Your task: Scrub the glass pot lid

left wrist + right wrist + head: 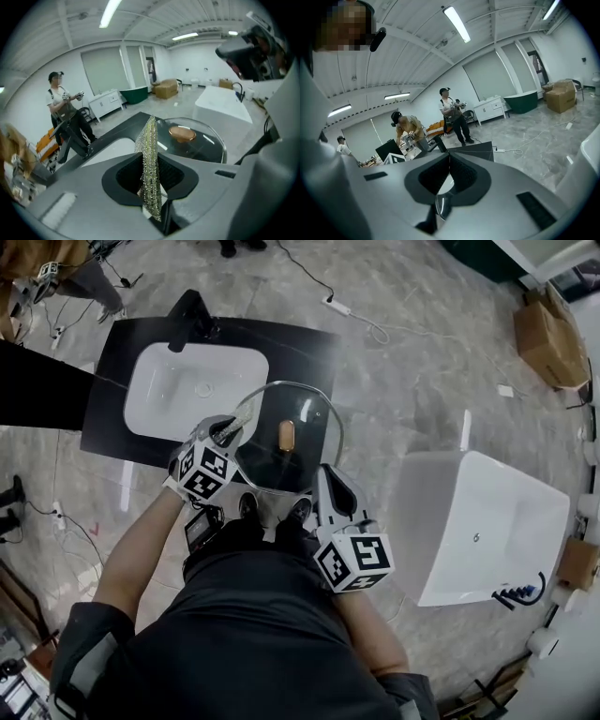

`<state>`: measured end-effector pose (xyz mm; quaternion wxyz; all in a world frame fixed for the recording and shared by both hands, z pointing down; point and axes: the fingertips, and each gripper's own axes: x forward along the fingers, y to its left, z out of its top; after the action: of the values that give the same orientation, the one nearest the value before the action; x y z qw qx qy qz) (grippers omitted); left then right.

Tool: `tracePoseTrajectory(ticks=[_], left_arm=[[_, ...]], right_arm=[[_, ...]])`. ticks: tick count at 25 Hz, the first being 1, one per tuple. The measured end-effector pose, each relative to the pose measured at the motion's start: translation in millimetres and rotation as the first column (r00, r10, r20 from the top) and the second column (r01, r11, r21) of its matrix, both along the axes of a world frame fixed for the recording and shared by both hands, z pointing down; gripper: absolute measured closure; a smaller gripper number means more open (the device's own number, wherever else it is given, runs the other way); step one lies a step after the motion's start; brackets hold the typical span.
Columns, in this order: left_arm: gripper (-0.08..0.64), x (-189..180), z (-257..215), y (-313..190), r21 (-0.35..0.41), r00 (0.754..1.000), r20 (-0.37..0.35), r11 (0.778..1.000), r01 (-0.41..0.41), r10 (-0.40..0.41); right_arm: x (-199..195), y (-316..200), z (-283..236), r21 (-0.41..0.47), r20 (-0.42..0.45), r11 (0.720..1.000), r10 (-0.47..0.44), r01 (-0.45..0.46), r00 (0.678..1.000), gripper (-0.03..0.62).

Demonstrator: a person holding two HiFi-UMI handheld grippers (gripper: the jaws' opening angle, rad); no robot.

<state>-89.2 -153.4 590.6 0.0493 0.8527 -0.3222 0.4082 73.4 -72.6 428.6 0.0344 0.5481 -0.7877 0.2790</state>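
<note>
The round glass pot lid (pixel 302 454) with a brown wooden knob (pixel 286 434) is held up in front of me, over the near edge of the black counter. My right gripper (pixel 324 482) is shut on its near right rim; a sliver of the lid's glass edge (pixel 440 204) shows between the jaws in the right gripper view. My left gripper (pixel 232 433) is shut on a silvery mesh scrubbing cloth (pixel 150 161), with the cloth's tip at the lid's left rim. In the left gripper view the lid (pixel 204 145) and its knob (pixel 182 133) lie just beyond the cloth.
A white sink basin (pixel 195 388) sits in the black counter (pixel 300 348), with a black faucet (pixel 189 317) behind it. A white bathtub (pixel 478 526) stands to the right and a cardboard box (pixel 549 339) at the far right. People (pixel 452 117) stand in the background.
</note>
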Motion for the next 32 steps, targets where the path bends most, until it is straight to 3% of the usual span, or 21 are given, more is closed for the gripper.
tracePoseTrajectory(ticks=[3,5,9,12,17,22,28,32], left_arm=[[0.488,10,17,-5,0.029,0.986,0.122,0.993,-0.118,0.113],[0.488,19,25,-9,0.052,0.961,0.189,0.976,-0.213,0.2],[0.488,31,41,-17,0.075,0.863,0.331,0.901,-0.428,0.383],[0.488,38,53,-17,0.049,0.808,0.362,0.857,-0.514,0.464],[0.488,44,65,-14,0.024,0.801,0.332,0.845,-0.534,0.497],[0.488,44,66,6,-0.002,0.778,0.309,0.818,-0.575,0.548],[0.488,37,70,37,0.008,0.714,0.356,0.762,-0.647,0.603],[0.488,35,70,53,0.009,0.718,0.345,0.763,-0.647,0.605]], right_arm=[[10,2,3,-0.008,0.009,1.0,0.013,-0.013,1.0,0.586],[17,4,5,-0.011,0.011,1.0,0.027,-0.026,1.0,0.586],[30,7,9,-0.018,0.009,0.999,0.051,-0.051,0.999,0.586],[33,9,11,-0.027,0.015,0.998,0.062,-0.062,0.998,0.584],[37,16,12,-0.032,0.013,0.996,0.084,-0.084,0.996,0.585],[34,21,9,-0.037,0.015,0.996,0.085,-0.085,0.996,0.586],[19,25,7,-0.031,0.011,0.998,0.054,-0.054,0.998,0.586],[12,30,6,-0.032,0.011,0.999,0.039,-0.039,0.999,0.585]])
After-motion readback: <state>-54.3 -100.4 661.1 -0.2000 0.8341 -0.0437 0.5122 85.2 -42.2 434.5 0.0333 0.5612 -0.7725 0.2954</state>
